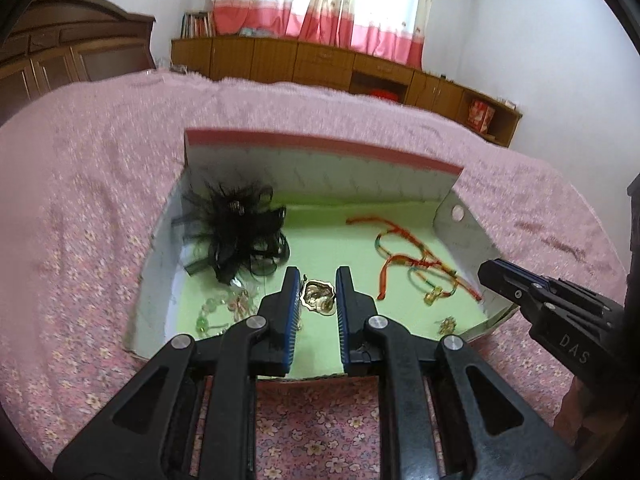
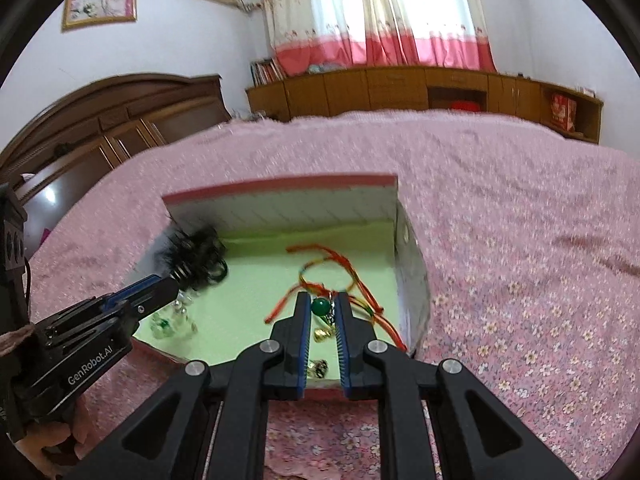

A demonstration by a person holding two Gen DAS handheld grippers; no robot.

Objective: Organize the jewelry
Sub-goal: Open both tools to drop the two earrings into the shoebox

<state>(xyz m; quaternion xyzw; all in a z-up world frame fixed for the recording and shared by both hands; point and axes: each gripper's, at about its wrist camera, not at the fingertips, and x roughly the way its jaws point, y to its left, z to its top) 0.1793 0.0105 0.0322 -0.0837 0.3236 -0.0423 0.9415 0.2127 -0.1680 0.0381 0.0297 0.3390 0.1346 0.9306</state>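
Note:
An open box with a green floor (image 1: 320, 236) (image 2: 256, 280) lies on the pink bed. In it are a black feather hairpiece (image 1: 236, 232) (image 2: 196, 252), red and multicolour cords (image 1: 412, 260) (image 2: 332, 268), clear green beads (image 1: 212, 312) (image 2: 168, 324) and a small gold charm (image 1: 446, 325). My left gripper (image 1: 317, 280) holds its jaws apart on either side of a gold brooch (image 1: 316, 296). My right gripper (image 2: 323, 300) is shut on a green bead pendant (image 2: 320, 306); a gold piece (image 2: 322, 335) lies below it.
The pink floral bedspread (image 1: 100, 200) (image 2: 520, 240) surrounds the box. A wooden headboard (image 2: 100, 120) stands to the left and a low wooden cabinet (image 1: 320, 64) under red-white curtains stands behind the bed. The box's far wall (image 1: 320, 160) stands upright.

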